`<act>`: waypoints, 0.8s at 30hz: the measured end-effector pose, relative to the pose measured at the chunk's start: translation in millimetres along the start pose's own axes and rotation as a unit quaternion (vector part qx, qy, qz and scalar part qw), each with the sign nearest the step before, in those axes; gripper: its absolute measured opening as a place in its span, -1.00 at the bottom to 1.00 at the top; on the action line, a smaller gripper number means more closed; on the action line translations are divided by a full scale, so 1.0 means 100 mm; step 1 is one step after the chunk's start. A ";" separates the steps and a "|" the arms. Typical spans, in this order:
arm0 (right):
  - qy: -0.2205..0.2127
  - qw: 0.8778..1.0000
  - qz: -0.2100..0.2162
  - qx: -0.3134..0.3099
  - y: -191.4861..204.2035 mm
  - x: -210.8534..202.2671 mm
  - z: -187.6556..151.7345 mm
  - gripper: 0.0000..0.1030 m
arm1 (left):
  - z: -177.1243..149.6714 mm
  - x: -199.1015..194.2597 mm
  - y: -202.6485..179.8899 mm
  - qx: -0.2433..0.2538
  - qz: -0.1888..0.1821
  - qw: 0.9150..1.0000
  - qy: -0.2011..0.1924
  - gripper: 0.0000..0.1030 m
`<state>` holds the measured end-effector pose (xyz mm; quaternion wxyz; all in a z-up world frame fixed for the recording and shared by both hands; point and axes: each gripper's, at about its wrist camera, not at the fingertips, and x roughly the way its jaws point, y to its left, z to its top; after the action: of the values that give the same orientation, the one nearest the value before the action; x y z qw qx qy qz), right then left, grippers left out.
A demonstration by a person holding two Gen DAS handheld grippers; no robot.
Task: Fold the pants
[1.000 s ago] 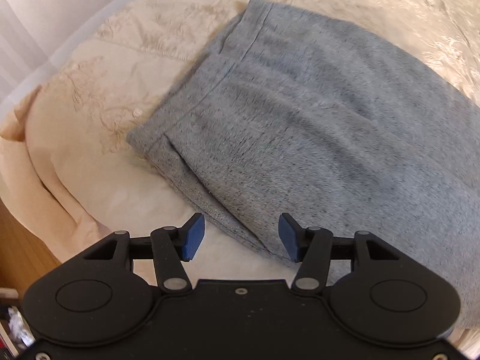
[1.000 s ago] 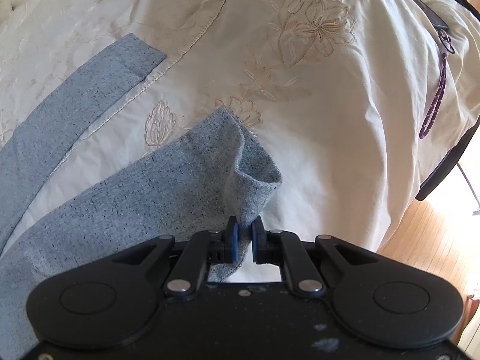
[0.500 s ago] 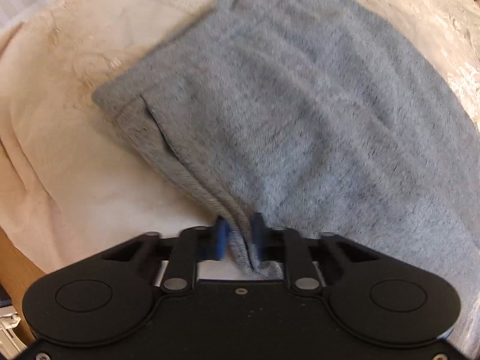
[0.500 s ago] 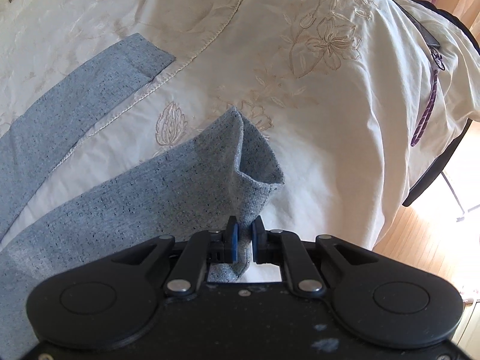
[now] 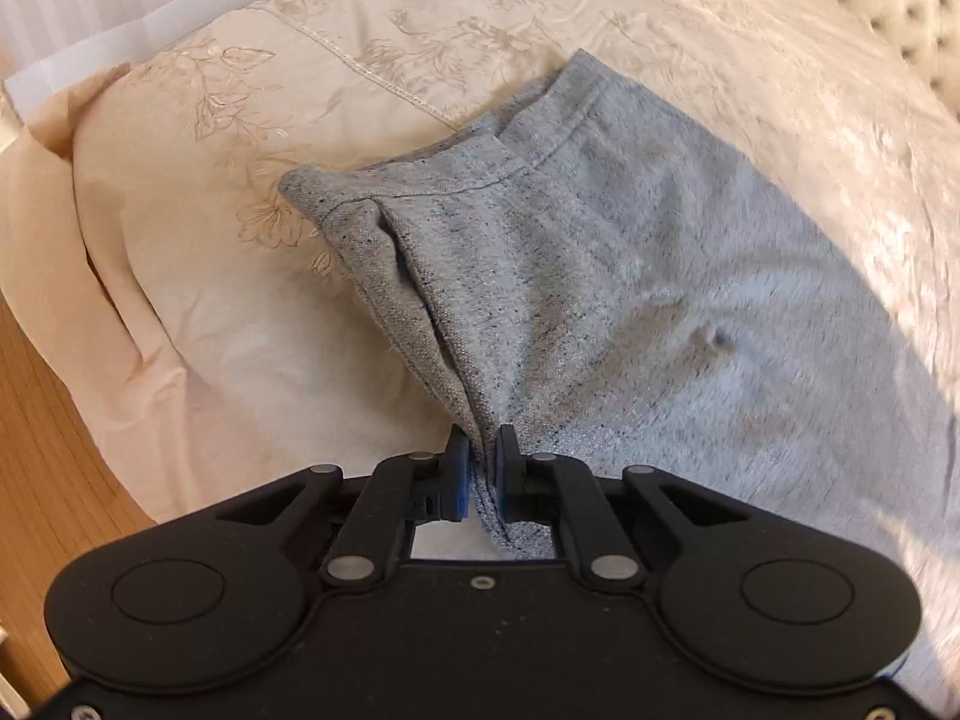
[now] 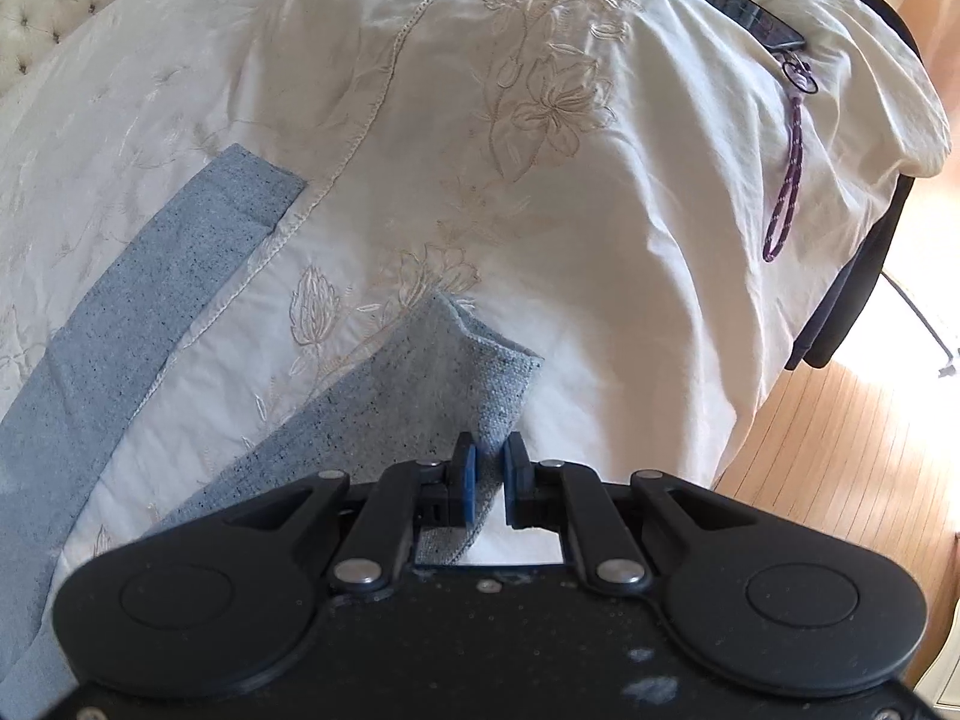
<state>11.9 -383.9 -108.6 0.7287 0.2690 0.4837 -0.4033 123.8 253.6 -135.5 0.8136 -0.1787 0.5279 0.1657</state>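
Grey-blue speckled pants (image 5: 600,276) lie on a cream embroidered bedspread (image 5: 240,330). In the left wrist view my left gripper (image 5: 480,438) is closing on the side edge near the waistband (image 5: 420,192). Its blue pads press the fabric, which rises in a taut ridge off the bed. In the right wrist view my right gripper (image 6: 489,450) is shut on the hem corner of the near pant leg (image 6: 408,396), whose cuff is lifted and gapes. The other leg (image 6: 150,276) lies flat to the left on the bedspread (image 6: 540,180).
A dark phone (image 6: 732,3) with a purple wrist strap (image 6: 786,180) lies at the bed's far right edge. Dark fabric (image 6: 852,312) hangs below that edge. Wooden floor (image 6: 840,450) shows to the right, and wooden floor (image 5: 42,450) shows to the left. A tufted headboard (image 5: 900,0) stands behind.
My left gripper went from wide open around the pants' edge to closed on it and lifted it. My right gripper rose a little with the hem still held.
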 end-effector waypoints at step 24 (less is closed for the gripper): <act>-0.069 0.995 0.068 0.020 1.05 -0.32 0.80 -0.81 | 1.24 -0.13 -0.58 0.020 -0.041 0.998 -0.042 -0.78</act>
<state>133.0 -380.4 -48.2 0.7802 0.2874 0.4051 -0.3803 244.9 258.8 -69.2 0.8444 -0.1768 0.4889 0.1291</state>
